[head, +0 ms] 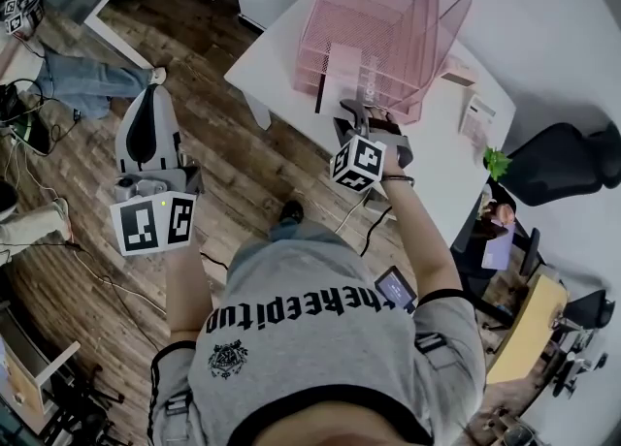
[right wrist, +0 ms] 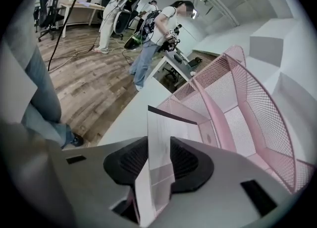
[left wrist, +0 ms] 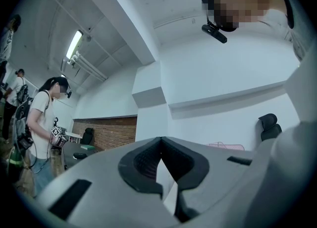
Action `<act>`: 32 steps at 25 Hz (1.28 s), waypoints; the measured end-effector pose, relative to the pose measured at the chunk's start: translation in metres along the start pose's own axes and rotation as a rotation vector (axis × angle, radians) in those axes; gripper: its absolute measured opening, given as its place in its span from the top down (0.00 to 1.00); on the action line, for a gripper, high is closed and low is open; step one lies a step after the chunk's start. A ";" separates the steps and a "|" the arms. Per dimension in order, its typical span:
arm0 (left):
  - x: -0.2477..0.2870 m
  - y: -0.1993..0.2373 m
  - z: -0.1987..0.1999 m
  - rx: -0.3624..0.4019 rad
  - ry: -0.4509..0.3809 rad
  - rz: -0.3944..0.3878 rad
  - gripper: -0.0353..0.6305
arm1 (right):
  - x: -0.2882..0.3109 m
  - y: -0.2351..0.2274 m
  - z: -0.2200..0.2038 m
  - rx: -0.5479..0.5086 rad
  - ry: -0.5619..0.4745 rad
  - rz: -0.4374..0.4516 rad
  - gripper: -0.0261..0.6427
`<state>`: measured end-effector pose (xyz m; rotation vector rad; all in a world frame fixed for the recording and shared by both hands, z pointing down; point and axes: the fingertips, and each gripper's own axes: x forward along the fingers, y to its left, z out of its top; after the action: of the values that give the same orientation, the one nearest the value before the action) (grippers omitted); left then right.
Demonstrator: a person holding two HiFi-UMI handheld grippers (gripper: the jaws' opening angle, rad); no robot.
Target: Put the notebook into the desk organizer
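Note:
The pink wire-mesh desk organizer [head: 388, 17] stands on the white desk [head: 281, 56]. A thin pale notebook [head: 342, 71] with a dark spine stands upright in the organizer's front slot. My right gripper [head: 361, 112] reaches to its near edge. In the right gripper view the notebook [right wrist: 159, 138] rises between the two dark pads [right wrist: 193, 160], which stand a little apart from it, so the right gripper [right wrist: 159, 155] is open around it; the organizer [right wrist: 247, 108] lies just beyond. My left gripper [head: 148, 100] hangs over the floor, left of the desk. In its own view the left gripper [left wrist: 159, 145] points up, tips together, holding nothing.
A white box [head: 477, 116] and a small green plant [head: 497, 161] sit at the desk's right end, with a black office chair [head: 572, 163] past them. Cables trail on the wood floor [head: 58, 270]. People [right wrist: 158, 28] stand further off in the room.

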<state>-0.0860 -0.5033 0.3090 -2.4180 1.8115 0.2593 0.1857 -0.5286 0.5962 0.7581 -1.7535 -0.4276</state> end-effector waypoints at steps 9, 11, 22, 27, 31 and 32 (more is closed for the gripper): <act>0.004 -0.005 -0.004 0.005 0.007 0.001 0.94 | 0.002 -0.023 0.001 -0.020 0.003 -0.131 0.90; 0.005 -0.005 -0.003 0.007 0.009 0.002 0.94 | 0.005 -0.032 0.001 -0.018 0.022 -0.174 0.91; 0.001 0.001 -0.002 0.025 0.018 0.030 0.94 | 0.030 -0.050 -0.004 0.085 0.091 -0.271 0.91; -0.002 0.005 -0.001 0.028 0.022 0.044 0.94 | 0.031 -0.053 0.001 0.164 0.064 -0.306 0.91; -0.003 0.004 -0.001 0.029 0.022 0.040 0.94 | 0.031 -0.050 0.007 0.285 -0.006 -0.263 0.91; -0.003 0.003 0.000 0.029 0.022 0.038 0.94 | 0.030 -0.050 0.007 0.336 -0.026 -0.248 0.89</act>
<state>-0.0899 -0.5018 0.3100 -2.3781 1.8591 0.2102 0.1879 -0.5861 0.5839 1.2214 -1.7839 -0.3104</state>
